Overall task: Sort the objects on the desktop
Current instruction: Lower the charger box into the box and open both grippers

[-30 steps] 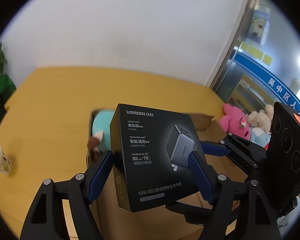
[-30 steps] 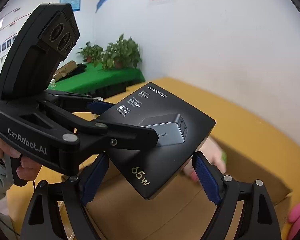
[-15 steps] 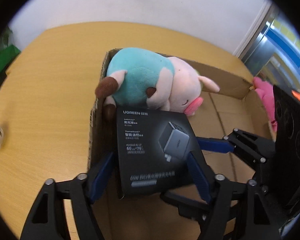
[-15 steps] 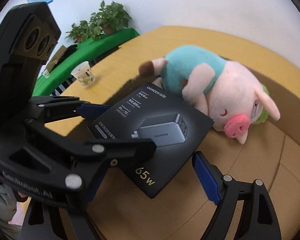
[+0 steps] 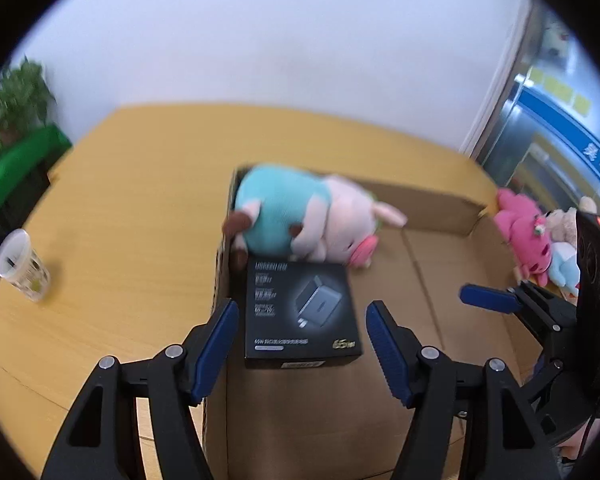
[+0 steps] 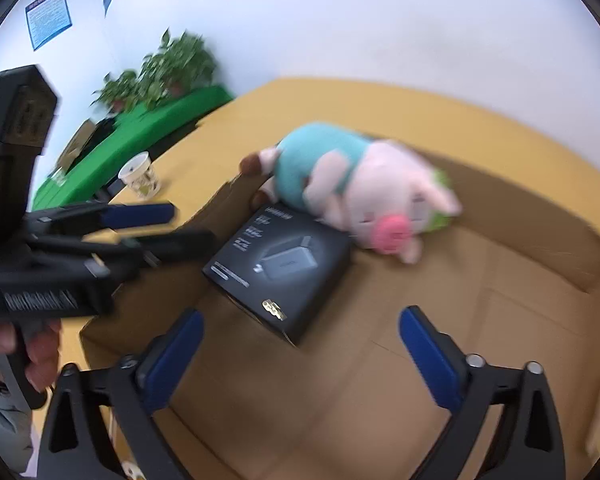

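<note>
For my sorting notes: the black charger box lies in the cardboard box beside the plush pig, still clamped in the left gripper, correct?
Not quite. In the left wrist view the left gripper stands open, clear of the black charger box, which does lie in the cardboard box beside the plush pig.

The small print on the black rectangular charger box (image 5: 300, 312) is smeared by blur and cannot be read; the pink plush toys (image 5: 528, 236) are partly hidden behind the right gripper's black body.
</note>
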`<state>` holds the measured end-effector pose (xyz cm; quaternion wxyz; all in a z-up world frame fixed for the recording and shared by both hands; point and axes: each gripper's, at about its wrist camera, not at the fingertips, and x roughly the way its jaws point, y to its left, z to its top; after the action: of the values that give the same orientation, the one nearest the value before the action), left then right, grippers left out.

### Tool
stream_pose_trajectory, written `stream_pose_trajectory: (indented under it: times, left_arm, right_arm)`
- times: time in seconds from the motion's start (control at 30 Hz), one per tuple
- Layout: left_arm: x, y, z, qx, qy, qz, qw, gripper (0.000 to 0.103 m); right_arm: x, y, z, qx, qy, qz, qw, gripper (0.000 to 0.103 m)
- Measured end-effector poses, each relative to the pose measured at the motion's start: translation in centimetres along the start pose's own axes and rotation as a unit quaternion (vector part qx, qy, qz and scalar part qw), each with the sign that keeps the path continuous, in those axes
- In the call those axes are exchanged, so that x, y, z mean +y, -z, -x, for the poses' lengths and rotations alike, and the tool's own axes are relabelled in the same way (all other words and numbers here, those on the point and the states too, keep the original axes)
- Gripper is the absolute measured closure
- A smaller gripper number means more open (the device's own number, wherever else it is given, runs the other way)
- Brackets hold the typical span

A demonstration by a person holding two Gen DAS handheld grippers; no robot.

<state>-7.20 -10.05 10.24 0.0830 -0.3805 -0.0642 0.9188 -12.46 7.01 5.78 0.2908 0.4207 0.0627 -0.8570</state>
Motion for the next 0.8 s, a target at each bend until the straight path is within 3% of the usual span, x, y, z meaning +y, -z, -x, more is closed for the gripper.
stream_pose_trajectory:
  times: [0.03,0.1,0.2,0.47,0.8]
  left_arm:
    - [-0.6,0.3,1.5,-0.026,-0.003,-0.01,0.9996,0.025]
    - [-1.9,1.1,4.3,-0.073,-0.011,-0.029,0.9968,0.023]
    - [-4.8,1.4,5.8,-0.107,-0.008,-0.05,0.9929,0.023]
    - [-9.6,3.4,8.3,-0.149,0.013,-0.061,0.9869,0.023]
    - [-11.6,5.0,10.7,-0.182,-0.012,-0.07,0.9806,0.023]
  right_arm:
    - [0.1,0.9,1.8,-0.014,0.02,0.006,1.0,0.001]
    - [0.9,2.2,4.2,-0.035,0.052,0.019,0.998,0.001]
    - [1.8,4.7,7.9,-0.064,0.081,0.028,0.994,0.001]
    - [2.8,9.0,15.8,-0.121,0.136,0.028,0.983,0.0]
    - [2.9,11.2,19.0,-0.14,0.141,0.016,0.98,0.0]
